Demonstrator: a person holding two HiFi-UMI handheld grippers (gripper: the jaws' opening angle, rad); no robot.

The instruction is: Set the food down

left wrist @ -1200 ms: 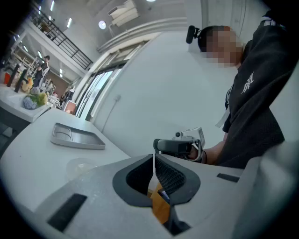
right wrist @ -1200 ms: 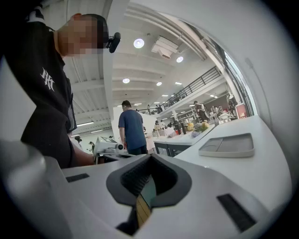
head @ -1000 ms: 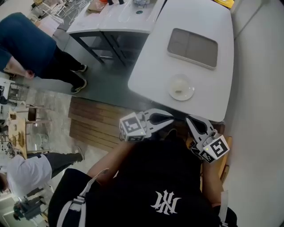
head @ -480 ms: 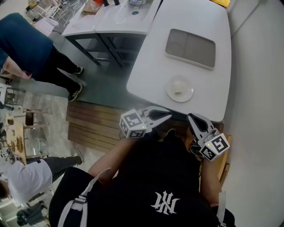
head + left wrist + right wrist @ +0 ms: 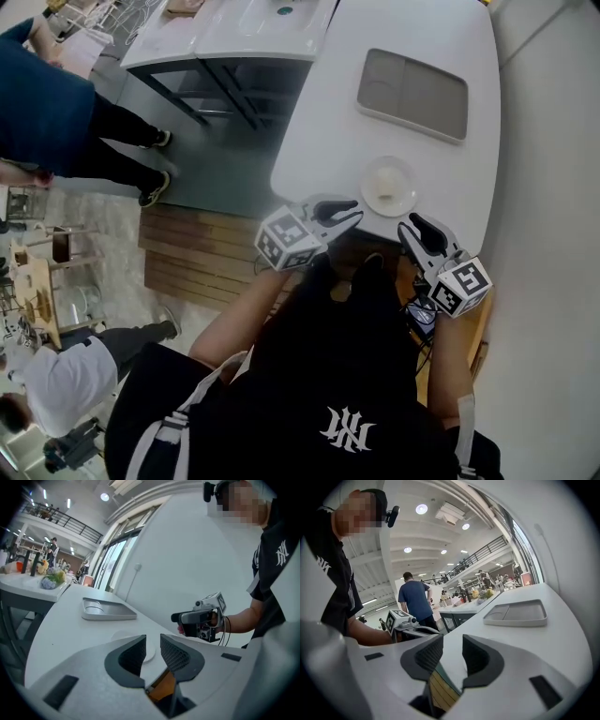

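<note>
A round white plate (image 5: 389,186) lies near the front edge of the white table (image 5: 328,131), with a small pale lump on it that I cannot make out. My left gripper (image 5: 349,212) hovers at the table edge just left of the plate. Its jaws are opening with nothing between them. In the left gripper view the plate (image 5: 150,651) shows through the gap of that gripper (image 5: 153,641). My right gripper (image 5: 413,225) hangs at the edge just right of the plate. Its jaws are also opening and hold nothing, as the right gripper view (image 5: 453,644) confirms.
A grey two-part tray (image 5: 413,82) lies farther back on the table, also seen as the tray (image 5: 516,612). A second table (image 5: 234,33) stands to the back left. A person in a blue shirt (image 5: 56,103) stands at far left.
Both grippers have come up and forward to the table's front edge, on either side of the plate. Their jaws, shut before, now stand slightly apart.
</note>
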